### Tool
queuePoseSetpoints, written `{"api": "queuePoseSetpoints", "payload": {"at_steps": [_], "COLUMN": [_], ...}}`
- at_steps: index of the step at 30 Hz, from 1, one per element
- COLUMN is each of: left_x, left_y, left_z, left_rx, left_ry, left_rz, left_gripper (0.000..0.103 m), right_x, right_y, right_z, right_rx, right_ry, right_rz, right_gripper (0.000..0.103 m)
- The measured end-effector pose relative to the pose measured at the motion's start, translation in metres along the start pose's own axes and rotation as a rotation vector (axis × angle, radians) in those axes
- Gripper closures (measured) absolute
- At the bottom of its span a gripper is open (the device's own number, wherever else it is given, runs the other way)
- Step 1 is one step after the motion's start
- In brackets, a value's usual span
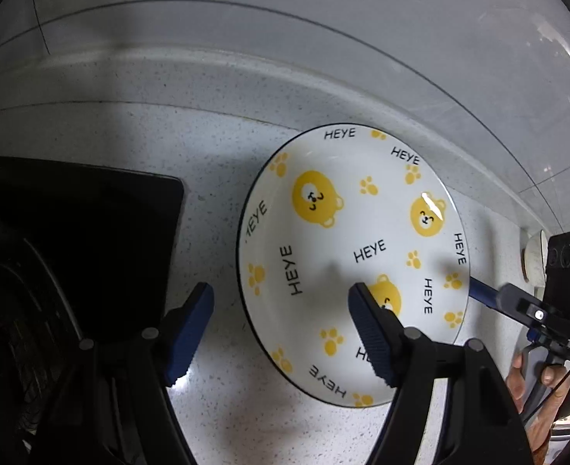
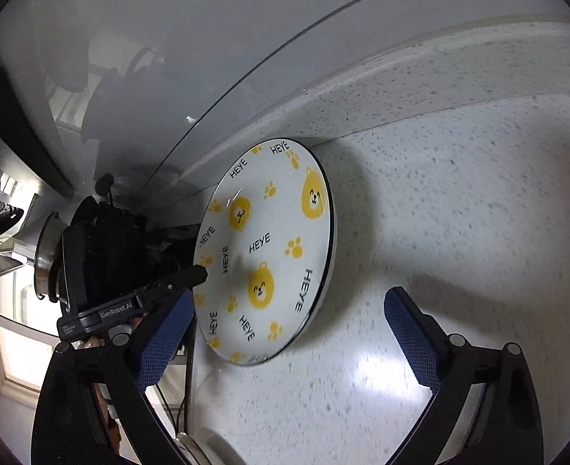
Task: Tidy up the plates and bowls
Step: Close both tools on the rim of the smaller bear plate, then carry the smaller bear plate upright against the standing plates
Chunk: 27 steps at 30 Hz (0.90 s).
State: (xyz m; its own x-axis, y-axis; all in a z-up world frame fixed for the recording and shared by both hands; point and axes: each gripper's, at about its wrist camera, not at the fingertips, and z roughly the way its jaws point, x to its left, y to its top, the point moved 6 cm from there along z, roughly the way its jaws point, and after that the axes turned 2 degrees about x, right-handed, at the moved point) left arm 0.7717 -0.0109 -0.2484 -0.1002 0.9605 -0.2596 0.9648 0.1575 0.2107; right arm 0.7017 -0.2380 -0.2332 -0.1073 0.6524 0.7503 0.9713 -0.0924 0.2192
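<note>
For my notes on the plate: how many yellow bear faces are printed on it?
3 on the plate: one at upper left, one at right, one near the bottom, partly behind a left gripper finger. None seems hidden.

Glossy ceramic-looking plate (image 1: 354, 255), speckled stone-like countertop (image 1: 215, 147), ribbed fingers (image 1: 370, 333)

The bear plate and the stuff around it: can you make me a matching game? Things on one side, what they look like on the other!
Things:
1. plate
2. countertop
3. left gripper
4. stovetop

Descriptions:
A. black and glossy
B. white with grey speckles
C. yellow bears and the word HEYE
D. blue pads, jaws open and empty

Pairs: 1-C, 2-B, 3-D, 4-A
</note>
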Motion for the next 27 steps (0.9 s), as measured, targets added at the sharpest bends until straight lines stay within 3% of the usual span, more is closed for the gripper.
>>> {"api": "queuePoseSetpoints", "payload": {"at_steps": [1, 3, 6, 9, 12, 14, 16, 18, 19, 21, 23, 27], "left_x": [0.001, 0.002, 0.005, 0.008, 0.008, 0.004, 0.003, 0.011, 0.016, 0.017, 0.011, 0.000], "left_y": [0.002, 0.007, 0.013, 0.019, 0.021, 0.023, 0.023, 0.022, 0.021, 0.017, 0.013, 0.001], "left_z": [0.003, 0.007, 0.007, 0.010, 0.013, 0.015, 0.015, 0.014, 0.015, 0.016, 0.017, 0.015], "left_rx": [0.012, 0.017, 0.005, 0.005, 0.000, 0.003, -0.009, -0.020, -0.017, -0.017, -0.026, -0.038], "left_ry": [-0.002, -0.014, -0.026, -0.031, -0.018, -0.041, -0.022, -0.023, -0.061, -0.123, -0.120, -0.190], "left_rz": [-0.009, -0.028, -0.045, -0.056, -0.045, -0.038, -0.050, -0.084, -0.121, -0.149, -0.123, -0.102], "left_gripper": [0.034, 0.034, 0.034, 0.034, 0.038, 0.056, 0.062, 0.081, 0.087, 0.089, 0.089, 0.089], "right_x": [0.000, 0.000, 0.001, 0.001, -0.003, -0.005, -0.007, -0.008, -0.009, -0.010, -0.016, -0.022], "right_y": [0.001, 0.005, 0.006, 0.006, 0.004, 0.004, 0.004, 0.004, 0.005, 0.003, 0.005, 0.001], "right_z": [0.003, 0.012, 0.024, 0.029, 0.030, 0.029, 0.029, 0.027, 0.026, 0.025, 0.020, 0.010], "right_rx": [0.005, 0.017, 0.040, 0.047, 0.052, 0.054, 0.054, 0.056, 0.059, 0.061, 0.056, 0.035], "right_ry": [0.002, 0.005, -0.013, -0.022, -0.031, -0.026, -0.015, -0.010, -0.009, -0.011, -0.012, -0.029], "right_rz": [0.001, -0.004, -0.019, -0.018, -0.020, -0.019, -0.015, -0.018, -0.021, -0.030, -0.023, -0.018], "right_gripper": [0.015, 0.034, 0.053, 0.063, 0.070, 0.072, 0.073, 0.073, 0.073, 0.075, 0.077, 0.077]}}
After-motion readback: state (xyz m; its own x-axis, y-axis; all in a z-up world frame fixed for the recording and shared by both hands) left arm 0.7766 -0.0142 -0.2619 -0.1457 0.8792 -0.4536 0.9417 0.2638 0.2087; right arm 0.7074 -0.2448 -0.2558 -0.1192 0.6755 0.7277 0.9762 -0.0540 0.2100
